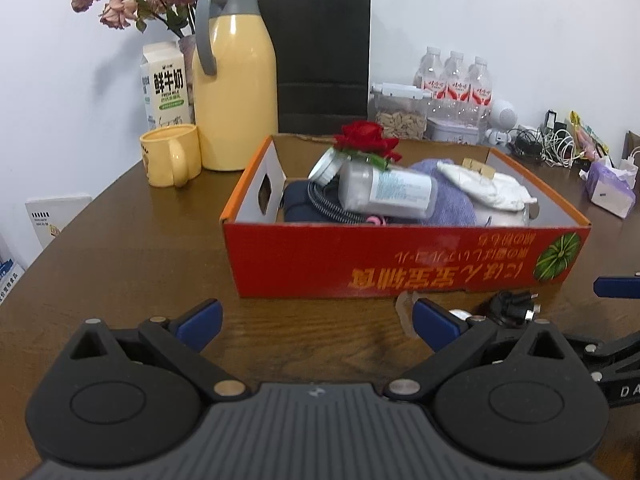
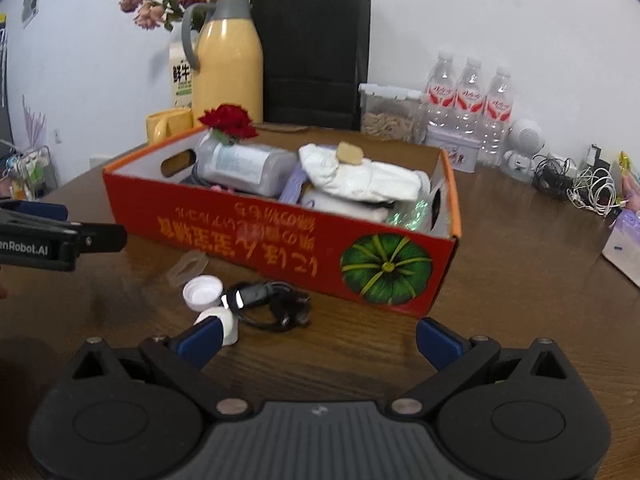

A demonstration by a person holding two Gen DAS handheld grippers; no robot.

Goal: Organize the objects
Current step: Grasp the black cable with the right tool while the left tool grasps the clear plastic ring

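Note:
A red cardboard box [image 1: 400,256] [image 2: 256,240] stands on the brown table. It holds a white bottle [image 1: 384,192] [image 2: 244,168], a red rose [image 1: 368,140] [image 2: 230,120], purple cloth [image 1: 448,196] and a white bag [image 1: 484,188] [image 2: 360,176]. In front of the box lie a black cable [image 2: 272,304] [image 1: 512,308], a white cap [image 2: 202,292], a small white jar [image 2: 224,322] and a clear plastic piece [image 2: 188,266] [image 1: 404,312]. My left gripper [image 1: 316,326] is open and empty. My right gripper [image 2: 320,340] is open and empty, its left finger by the jar.
A yellow thermos [image 1: 234,80], yellow mug [image 1: 170,156], milk carton [image 1: 164,84], black paper bag [image 1: 320,56], flower vase, seed container [image 1: 400,116], water bottles [image 1: 456,80], a tin, a white speaker [image 2: 524,148], tangled cables [image 2: 580,188] and a tissue pack [image 1: 610,190] stand behind and right.

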